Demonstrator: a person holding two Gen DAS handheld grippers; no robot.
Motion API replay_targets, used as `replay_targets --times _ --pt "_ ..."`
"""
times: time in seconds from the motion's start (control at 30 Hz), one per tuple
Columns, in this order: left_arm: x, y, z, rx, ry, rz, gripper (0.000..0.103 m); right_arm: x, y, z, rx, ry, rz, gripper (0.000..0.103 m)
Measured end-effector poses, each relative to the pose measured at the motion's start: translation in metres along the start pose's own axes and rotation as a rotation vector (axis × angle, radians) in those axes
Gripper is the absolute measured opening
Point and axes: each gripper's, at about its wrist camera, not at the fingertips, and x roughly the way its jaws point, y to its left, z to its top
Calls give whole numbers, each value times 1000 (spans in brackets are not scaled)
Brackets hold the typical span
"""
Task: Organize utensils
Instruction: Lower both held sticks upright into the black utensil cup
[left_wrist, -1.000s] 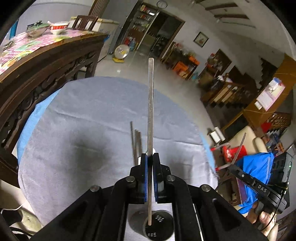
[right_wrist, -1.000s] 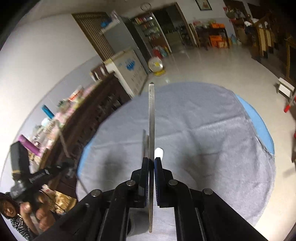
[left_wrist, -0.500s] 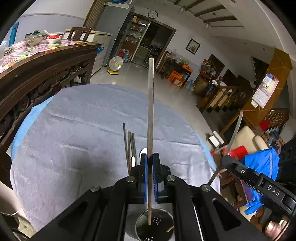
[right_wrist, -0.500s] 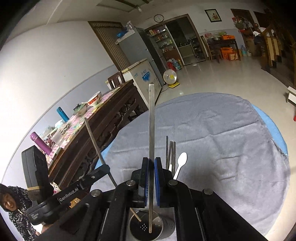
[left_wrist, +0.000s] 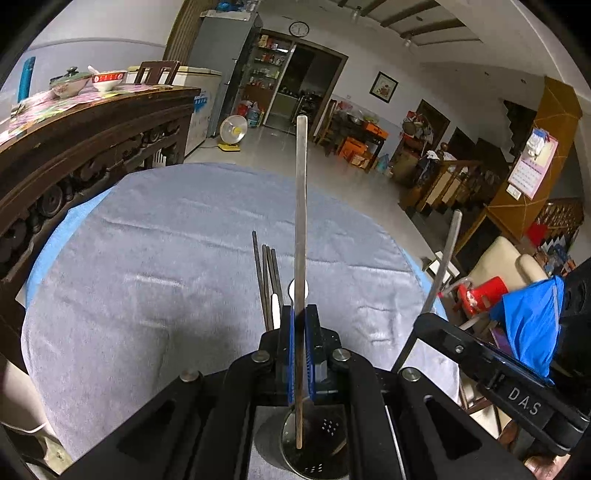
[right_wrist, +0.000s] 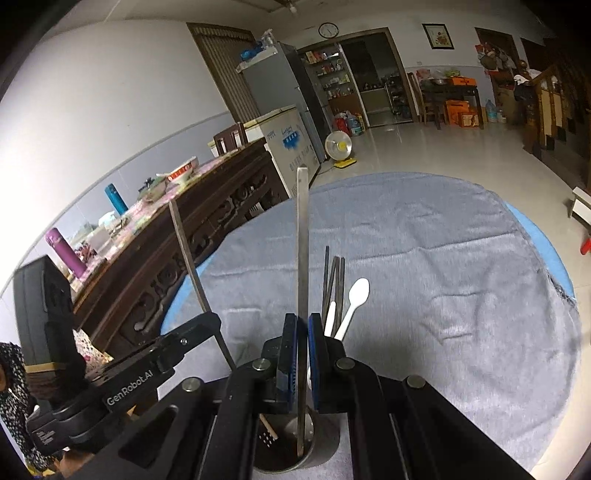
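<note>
My left gripper (left_wrist: 301, 314) is shut on a steel chopstick (left_wrist: 301, 221) that stands upright, its lower end inside the perforated steel holder (left_wrist: 314, 446) just below the fingers. My right gripper (right_wrist: 303, 321) is shut on a second steel chopstick (right_wrist: 303, 240), whose lower end also dips into the holder (right_wrist: 291, 443). Each gripper shows in the other's view: the right gripper (left_wrist: 480, 354) at right, the left gripper (right_wrist: 166, 350) at left. Beyond the holder, dark chopsticks (right_wrist: 334, 284) and a white spoon (right_wrist: 354, 299) lie on the grey cloth.
The round table (left_wrist: 147, 258) carries a grey cloth over a blue one. A dark carved sideboard (left_wrist: 74, 166) with bowls stands close on the left. A person (right_wrist: 11, 387) is at the lower left of the right wrist view. Open tiled floor lies beyond.
Both grippers have come down and closer together over the holder. The holder's mouth has grown in both views and the two steel chopsticks' lower ends now reach into it.
</note>
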Motion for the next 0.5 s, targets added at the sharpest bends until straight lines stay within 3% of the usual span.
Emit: replay_targets --times 0.2,0.5 --pt "4 -4 -11 34 -14 17 5 -3 0 -7 -8 -28 -13 7" --pt "11 -6 -25 57 12 22 5 -1 -1 -16 -14 -3 0 7"
